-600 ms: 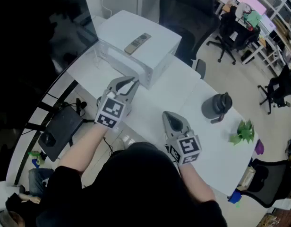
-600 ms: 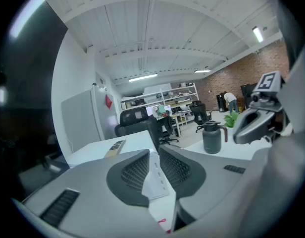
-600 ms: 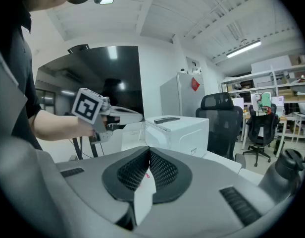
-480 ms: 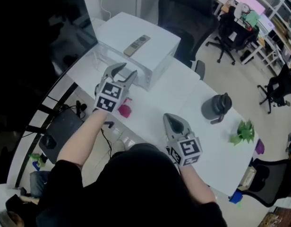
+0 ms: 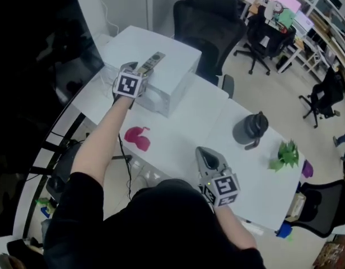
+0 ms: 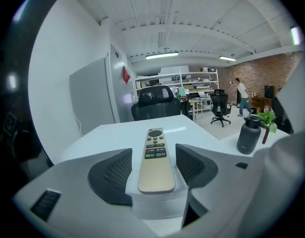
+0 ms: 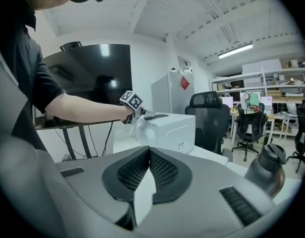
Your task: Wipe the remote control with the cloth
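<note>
A slim beige remote control (image 5: 152,62) lies on top of a white box (image 5: 172,66) at the table's far left. My left gripper (image 5: 135,69) stands open at the remote's near end. In the left gripper view the remote (image 6: 156,157) lies between the two pads (image 6: 113,171) without touching either. A pink cloth (image 5: 138,138) lies crumpled on the white table (image 5: 189,122), below the box and free of both grippers. My right gripper (image 5: 209,160) hovers near the table's front edge, shut with nothing in it; its pads (image 7: 162,171) meet.
A dark grey bottle (image 5: 250,129) and a small green plant (image 5: 285,154) stand at the table's right. A black monitor (image 5: 49,49) fills the left side. Office chairs (image 5: 209,15) stand behind the table.
My left gripper has moved up and away from the table front to the remote on the box. The pink cloth now lies uncovered on the table. The right gripper has hardly moved.
</note>
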`<action>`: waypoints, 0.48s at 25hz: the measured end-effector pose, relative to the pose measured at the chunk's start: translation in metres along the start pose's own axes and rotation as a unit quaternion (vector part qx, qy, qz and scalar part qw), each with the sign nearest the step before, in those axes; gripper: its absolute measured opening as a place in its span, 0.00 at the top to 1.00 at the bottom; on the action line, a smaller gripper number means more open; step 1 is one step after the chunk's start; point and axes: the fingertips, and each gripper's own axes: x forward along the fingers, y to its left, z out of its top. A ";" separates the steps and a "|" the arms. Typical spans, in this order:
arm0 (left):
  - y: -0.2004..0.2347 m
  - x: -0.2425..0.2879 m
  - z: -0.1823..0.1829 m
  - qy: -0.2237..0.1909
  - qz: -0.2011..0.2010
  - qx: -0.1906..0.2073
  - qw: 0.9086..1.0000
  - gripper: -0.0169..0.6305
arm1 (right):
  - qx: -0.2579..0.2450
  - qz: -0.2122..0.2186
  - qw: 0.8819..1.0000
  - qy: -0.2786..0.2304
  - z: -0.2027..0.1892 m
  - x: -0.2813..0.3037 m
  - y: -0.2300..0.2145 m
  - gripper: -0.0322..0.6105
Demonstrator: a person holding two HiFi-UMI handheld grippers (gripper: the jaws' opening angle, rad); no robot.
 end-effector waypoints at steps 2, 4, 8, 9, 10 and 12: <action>0.001 0.011 -0.005 0.017 -0.008 -0.008 1.000 0.54 | 0.005 -0.006 1.000 0.002 -0.004 -0.003 -0.005 0.94; -0.001 0.017 -0.008 0.028 -0.017 -0.017 0.999 0.54 | 0.009 -0.008 1.000 0.003 -0.007 -0.004 -0.009 0.94; -0.004 0.019 -0.007 0.030 -0.028 -0.022 0.999 0.55 | 0.011 -0.008 1.000 0.002 -0.006 -0.002 -0.011 0.94; -0.007 0.020 -0.006 0.029 -0.033 -0.018 0.999 0.58 | 0.011 -0.007 1.000 0.002 -0.006 -0.001 -0.010 0.94; -0.011 0.021 -0.005 0.029 -0.038 -0.014 0.999 0.61 | 0.010 -0.005 1.000 0.002 -0.005 0.000 -0.010 0.94; -0.015 0.022 -0.004 0.033 -0.041 -0.004 0.999 0.65 | 0.010 -0.002 1.000 0.001 -0.005 0.001 -0.010 0.94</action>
